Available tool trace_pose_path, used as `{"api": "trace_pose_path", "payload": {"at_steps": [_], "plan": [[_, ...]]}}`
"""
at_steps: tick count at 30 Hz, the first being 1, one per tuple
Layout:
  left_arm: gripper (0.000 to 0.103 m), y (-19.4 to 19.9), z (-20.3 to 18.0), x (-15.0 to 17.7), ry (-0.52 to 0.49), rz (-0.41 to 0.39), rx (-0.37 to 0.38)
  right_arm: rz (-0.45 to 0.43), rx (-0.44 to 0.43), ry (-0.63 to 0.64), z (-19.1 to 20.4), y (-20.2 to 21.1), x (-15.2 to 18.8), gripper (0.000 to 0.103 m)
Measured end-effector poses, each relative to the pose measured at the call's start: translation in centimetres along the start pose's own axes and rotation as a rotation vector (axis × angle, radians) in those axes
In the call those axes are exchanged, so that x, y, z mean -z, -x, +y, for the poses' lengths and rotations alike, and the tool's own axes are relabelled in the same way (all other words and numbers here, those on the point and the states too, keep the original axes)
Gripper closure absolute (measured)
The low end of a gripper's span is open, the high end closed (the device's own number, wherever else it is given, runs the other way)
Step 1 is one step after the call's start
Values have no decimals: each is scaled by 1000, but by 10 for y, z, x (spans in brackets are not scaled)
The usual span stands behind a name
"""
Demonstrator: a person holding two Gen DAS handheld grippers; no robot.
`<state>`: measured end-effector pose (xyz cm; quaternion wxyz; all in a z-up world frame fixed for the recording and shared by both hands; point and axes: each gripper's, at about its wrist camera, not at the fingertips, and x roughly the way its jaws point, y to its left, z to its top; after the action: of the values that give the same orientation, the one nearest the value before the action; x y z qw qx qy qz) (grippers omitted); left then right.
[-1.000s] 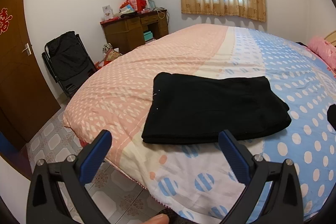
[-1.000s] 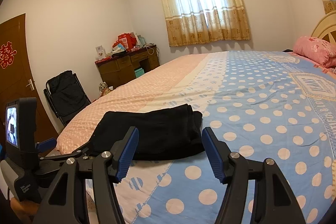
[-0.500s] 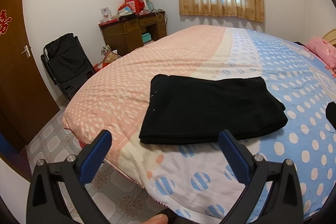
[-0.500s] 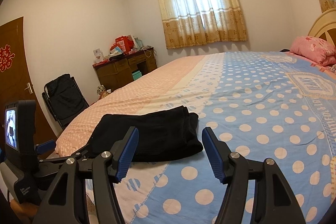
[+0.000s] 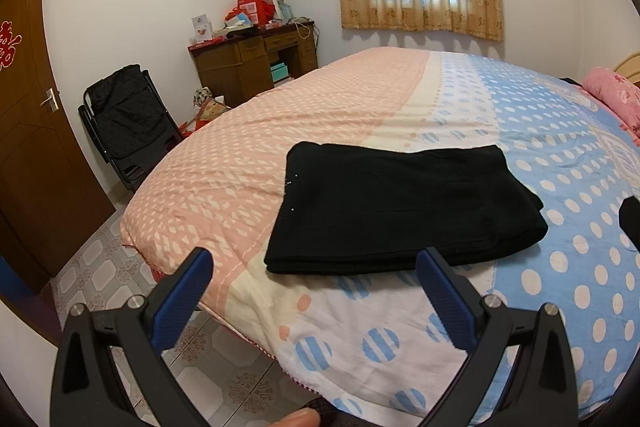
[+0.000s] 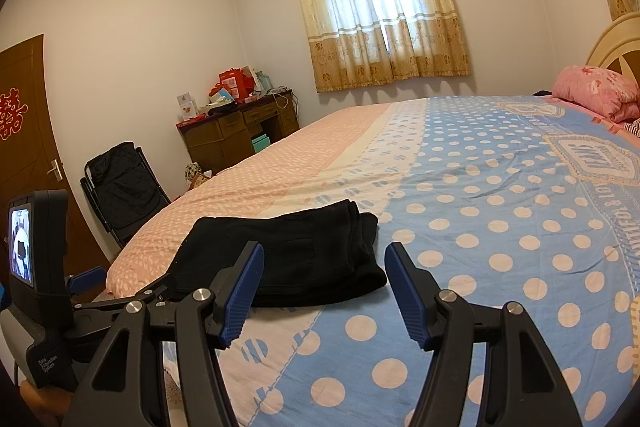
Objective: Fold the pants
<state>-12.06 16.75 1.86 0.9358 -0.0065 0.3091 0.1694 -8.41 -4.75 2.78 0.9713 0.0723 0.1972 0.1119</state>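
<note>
Pants folded, both tools held back

Left wrist view: your left gripper (image 5: 312,277) is spread, empty, short of the black pants (image 5: 400,211) stacked on the bed (image 5: 540,155). Right wrist view: your right gripper (image 6: 324,279) is spread, near the pants (image 6: 288,259). Nothing has shifted in the last second; folding looks finished.
</note>
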Motion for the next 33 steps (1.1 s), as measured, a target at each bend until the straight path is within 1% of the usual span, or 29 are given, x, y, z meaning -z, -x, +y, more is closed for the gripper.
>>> {"api": "trace_pose_path", "payload": {"at_steps": [33], "plan": [[0, 1, 1, 0, -1, 6, 1, 7, -2, -7, 0, -1, 0, 38]]}}
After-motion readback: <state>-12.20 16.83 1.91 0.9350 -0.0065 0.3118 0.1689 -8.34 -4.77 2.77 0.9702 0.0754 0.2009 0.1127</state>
